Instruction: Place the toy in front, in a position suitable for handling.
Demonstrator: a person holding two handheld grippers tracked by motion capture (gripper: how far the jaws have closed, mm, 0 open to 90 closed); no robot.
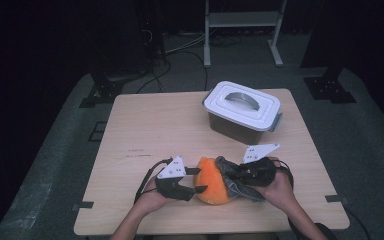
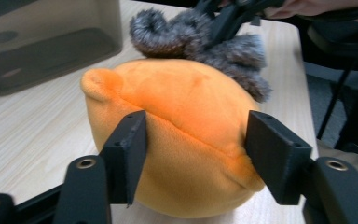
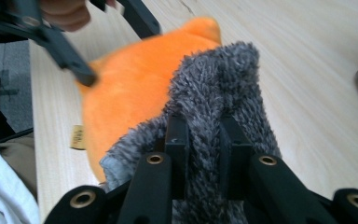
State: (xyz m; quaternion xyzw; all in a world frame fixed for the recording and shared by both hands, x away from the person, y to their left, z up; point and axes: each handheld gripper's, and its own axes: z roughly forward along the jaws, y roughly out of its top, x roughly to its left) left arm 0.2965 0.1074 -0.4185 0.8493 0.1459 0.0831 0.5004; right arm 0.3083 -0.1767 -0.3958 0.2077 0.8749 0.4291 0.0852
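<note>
An orange plush ball (image 1: 213,187) lies at the lower centre of the high view, on the wooden counter (image 1: 145,130) near its front edge. A grey fuzzy cloth (image 1: 230,176) drapes over the ball's right side and touches it.

The left tool (image 1: 196,180) comes in from the lower left of that frame and straddles the ball. In the left gripper view its two black pads (image 2: 129,154) press into the orange plush on either side, so it is clenched on the plush ball (image 2: 182,140), with the grey cloth (image 2: 205,42) bunched at the top of that frame.

The right tool (image 1: 240,175) reaches in from the lower right. In the right gripper view its jaws stand close together and pinch a fold of the grey cloth (image 3: 219,93), with the plush ball (image 3: 135,88) just behind it.

A lidded white storage box (image 1: 242,111) sits in the upper right part of the counter, well apart from the ball.
</note>
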